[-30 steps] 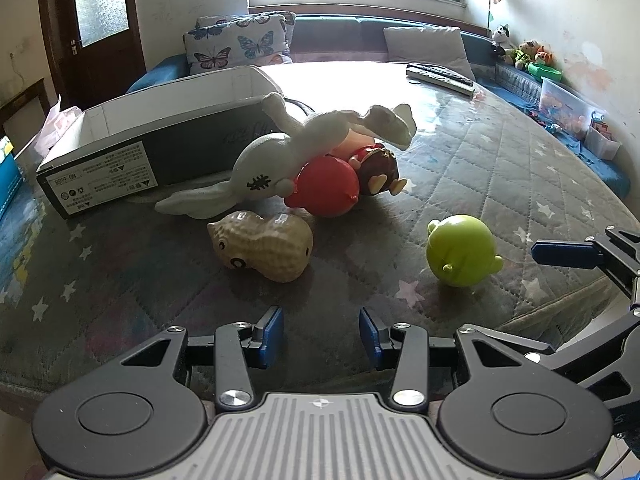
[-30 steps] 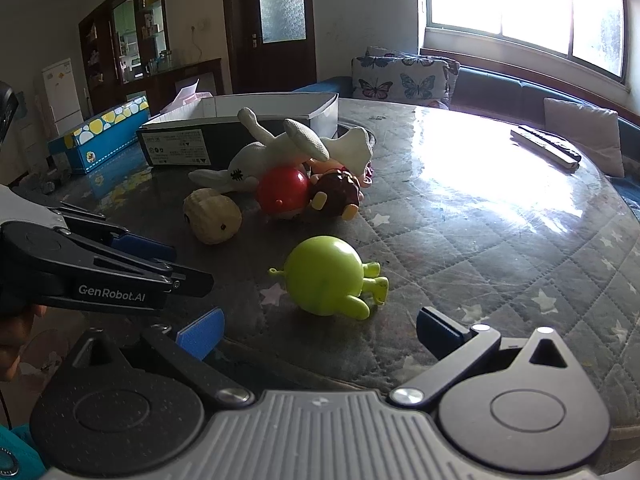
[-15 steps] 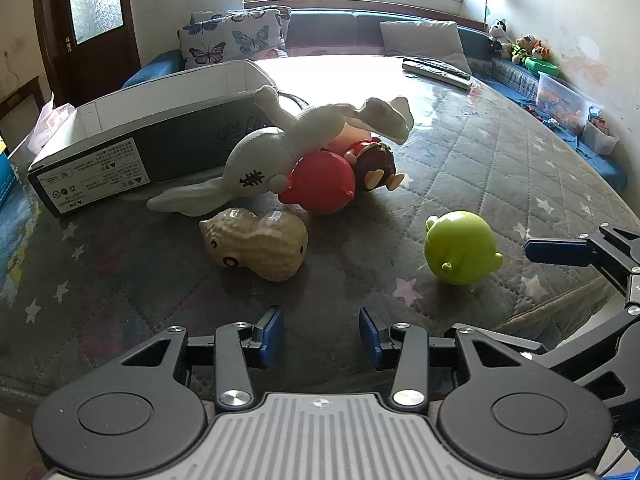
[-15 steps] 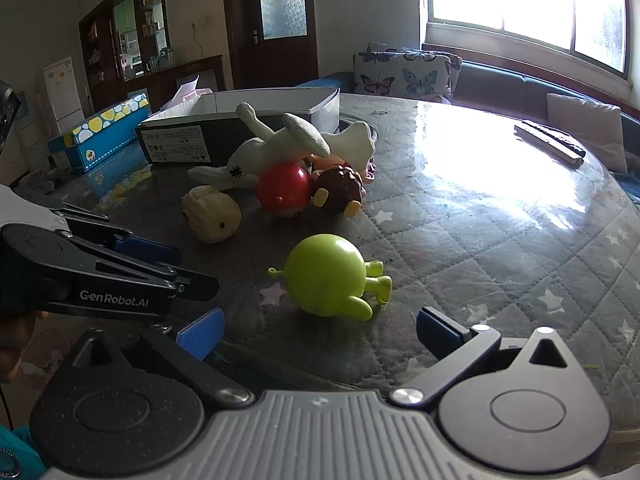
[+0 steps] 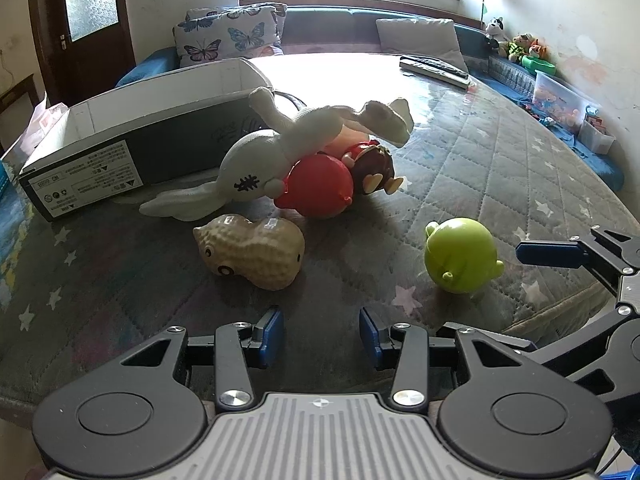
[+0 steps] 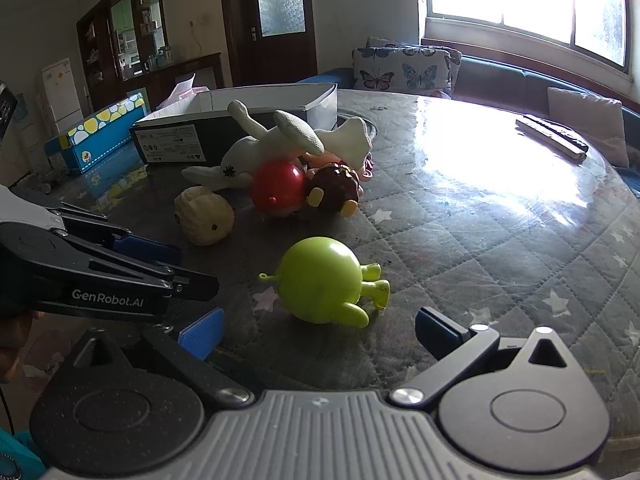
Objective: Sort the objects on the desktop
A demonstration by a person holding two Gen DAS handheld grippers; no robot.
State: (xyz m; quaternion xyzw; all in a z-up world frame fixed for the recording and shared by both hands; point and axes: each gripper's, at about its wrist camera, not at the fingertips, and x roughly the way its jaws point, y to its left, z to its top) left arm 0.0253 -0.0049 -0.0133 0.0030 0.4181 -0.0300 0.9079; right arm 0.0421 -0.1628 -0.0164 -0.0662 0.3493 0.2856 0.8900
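Note:
A green round toy (image 5: 460, 255) lies on the quilted table (image 5: 500, 152), also in the right wrist view (image 6: 322, 280). A tan peanut toy (image 5: 250, 250) lies left of it. Behind them a white plush rabbit (image 5: 280, 152) lies over a red ball toy (image 5: 320, 188) and a brown toy (image 5: 374, 166). An open cardboard box (image 5: 132, 120) stands at the back left. My left gripper (image 5: 320, 334) is open and empty, near the table's front edge below the peanut. My right gripper (image 6: 316, 336) is open and empty, just in front of the green toy.
Remote controls (image 5: 434, 70) lie at the table's far right. A blue dotted box (image 6: 98, 136) stands off the table to the left. Cushions (image 5: 228, 40) and a sofa run under the window. Toy bins (image 5: 560, 92) stand at the right wall.
Both grippers have edged slightly forward toward the toys. The toys have not moved and both jaws stay open.

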